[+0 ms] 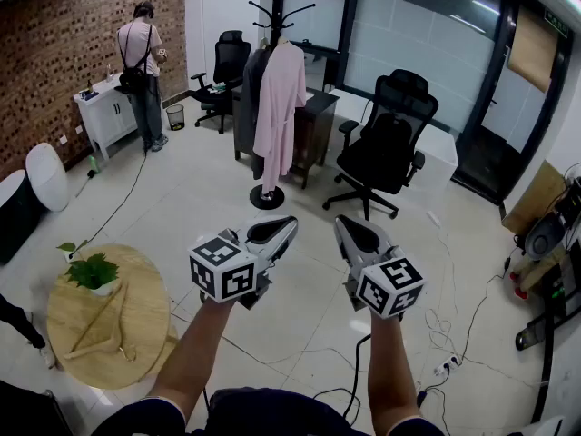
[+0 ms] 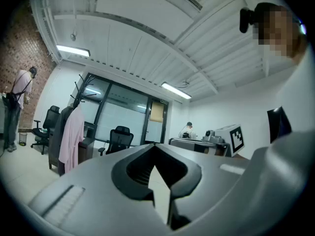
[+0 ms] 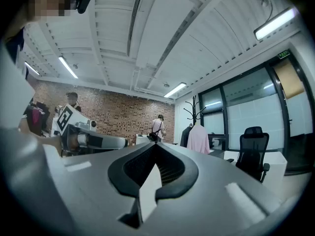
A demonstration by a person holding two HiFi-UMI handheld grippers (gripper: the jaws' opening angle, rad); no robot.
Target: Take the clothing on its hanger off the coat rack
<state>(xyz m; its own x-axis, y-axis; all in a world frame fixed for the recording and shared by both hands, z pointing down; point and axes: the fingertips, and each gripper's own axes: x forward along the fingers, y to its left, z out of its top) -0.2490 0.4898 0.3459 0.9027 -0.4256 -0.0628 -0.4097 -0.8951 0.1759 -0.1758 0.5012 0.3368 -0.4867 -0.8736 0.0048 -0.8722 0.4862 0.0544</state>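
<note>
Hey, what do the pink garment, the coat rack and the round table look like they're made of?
Pink garment: soft matte cloth, likely; it hangs in loose folds.
Coat rack: black, probably metal or painted wood; thin pole and curved hooks, too far to tell.
Round table: light wood look, tan and matte; possibly veneer.

The head view looks forward and steeply down from above the person's arms, with the coat rack [image 1: 280,7] far off across the floor [image 1: 182,207]. Each gripper view sits low, close behind its own jaws, and looks level. The left one faces the glass wall [image 2: 120,112] and the right one the brick wall [image 3: 123,117]. All three views share the pink garment [image 1: 277,107] [image 2: 71,132] [image 3: 198,137] and the black office chair [image 1: 386,143] [image 2: 119,137] [image 3: 252,149].
</note>
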